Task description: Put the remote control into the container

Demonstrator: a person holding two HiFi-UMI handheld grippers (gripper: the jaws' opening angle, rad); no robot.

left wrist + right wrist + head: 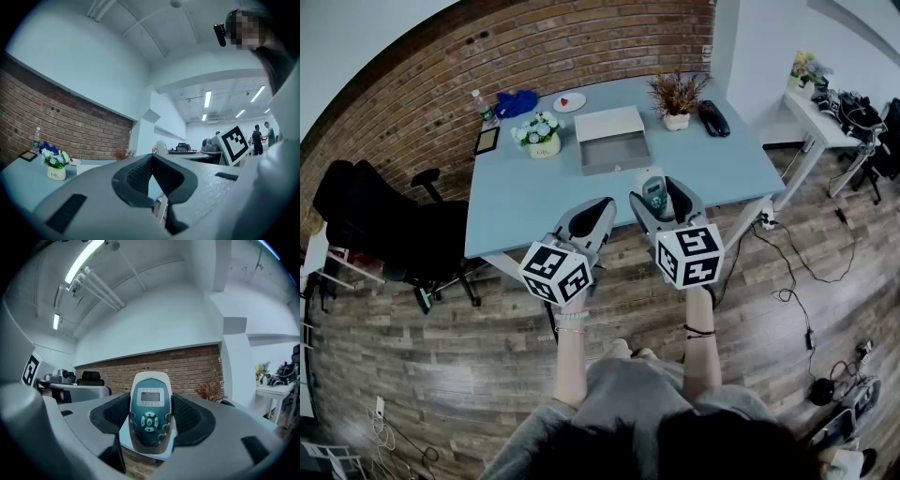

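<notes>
Two grippers are nearest, held up at the near edge of the bench (516, 202). The left gripper (598, 211) has its jaws clenched on nothing. The right gripper (661, 202) has its jaws grasping the remote control (149, 413) by its two long sides, with the screen end standing up past the pads. The remote is in the air, well apart from the container (612, 141), a shallow open box at the far middle of the bench. My worry is the hold: only the side edges are pinched, so a quick swing or tilt on the way over could let the smooth casing pivot or slide out. The reach also passes close to the flower pot (540, 137), just left of the box, and a wide arm could tip it. Letting go too high could bounce the remote off the rim and out. By count I see one remote, one container, two grippers, two potted plants including the dried plant (677, 97) at the far right, one bottle (482, 107), one plate (569, 102) and one black chair (403, 234) left of the bench.
</notes>
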